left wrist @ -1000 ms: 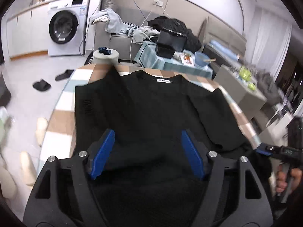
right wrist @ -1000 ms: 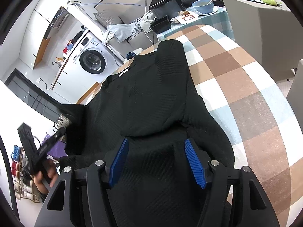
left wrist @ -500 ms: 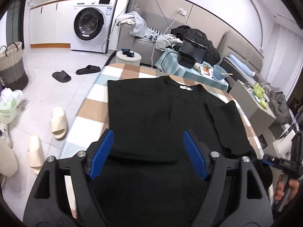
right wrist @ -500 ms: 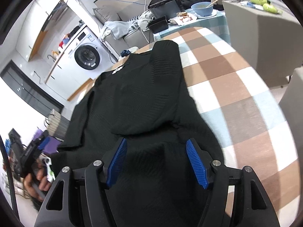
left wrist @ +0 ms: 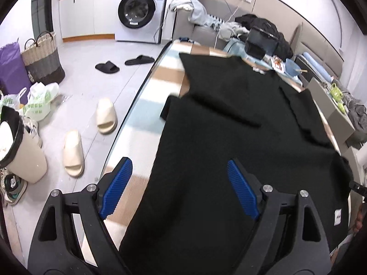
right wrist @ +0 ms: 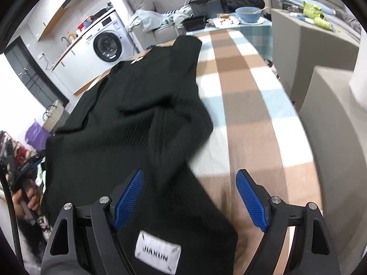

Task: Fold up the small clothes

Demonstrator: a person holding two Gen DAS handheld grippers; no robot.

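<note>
A black knit sweater (left wrist: 229, 137) lies flat on the checked tablecloth (left wrist: 146, 114), collar at the far end and both sleeves folded in over the body. My left gripper (left wrist: 180, 183) hovers over the sweater's left edge near the hem. Its jaws are opening, and cloth lies below them but the pads do not press it. My right gripper (right wrist: 190, 197) hangs over the sweater (right wrist: 128, 123) at its right hem edge, above a white label (right wrist: 158, 254). Its jaws are also opening, with cloth under the left pad and bare tablecloth (right wrist: 247, 105) under the right.
Left of the table, the floor holds cream slippers (left wrist: 106, 115), black slippers (left wrist: 107, 67), a bin (left wrist: 20, 155), bags and a woven basket (left wrist: 42, 61). A washing machine (left wrist: 137, 11) and a cluttered sofa stand behind. A grey block (right wrist: 309, 43) flanks the table's right side.
Both grippers have spread their jaws wider. The left one has swung from the sweater's middle to its left edge. The right one has shifted to the right hem edge.
</note>
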